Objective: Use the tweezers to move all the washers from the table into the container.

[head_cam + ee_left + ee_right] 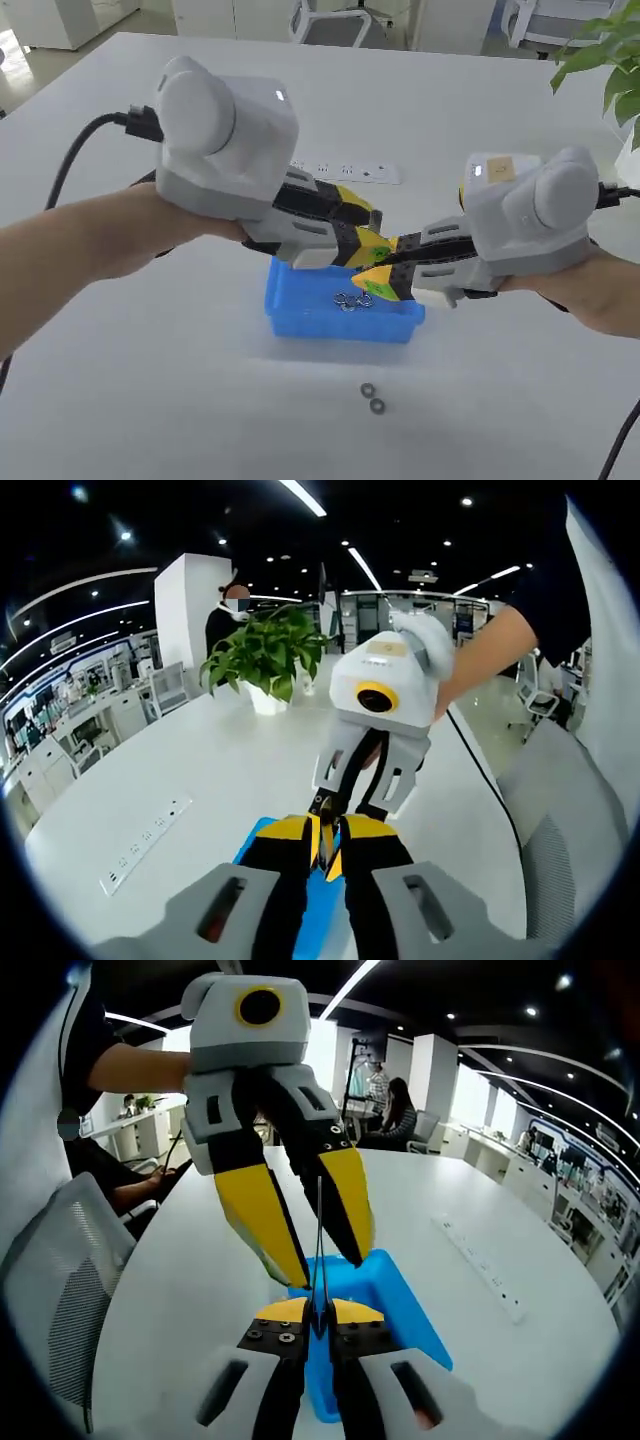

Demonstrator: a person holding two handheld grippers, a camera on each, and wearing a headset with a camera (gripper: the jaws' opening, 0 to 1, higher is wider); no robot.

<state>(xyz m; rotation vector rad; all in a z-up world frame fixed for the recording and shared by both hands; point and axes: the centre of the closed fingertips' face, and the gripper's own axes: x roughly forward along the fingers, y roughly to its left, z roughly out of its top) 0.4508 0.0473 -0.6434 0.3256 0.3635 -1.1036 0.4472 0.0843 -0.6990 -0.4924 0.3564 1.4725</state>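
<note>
The left gripper [325,842] has its jaws drawn close on either side of the tweezers [320,1232]; whether they grip cannot be told. The head view adds the blue container [300,322] under both tips. It holds a cluster of washers [352,299], too small to count. Two loose washers [372,397] lie near its front wall, with bare table [150,400] all round. The right gripper [318,1312] is clenched on the tweezers.

Grey-bodied left claw [378,232] and right claw [368,276], yellow-tipped, with black cables [75,150].
</note>
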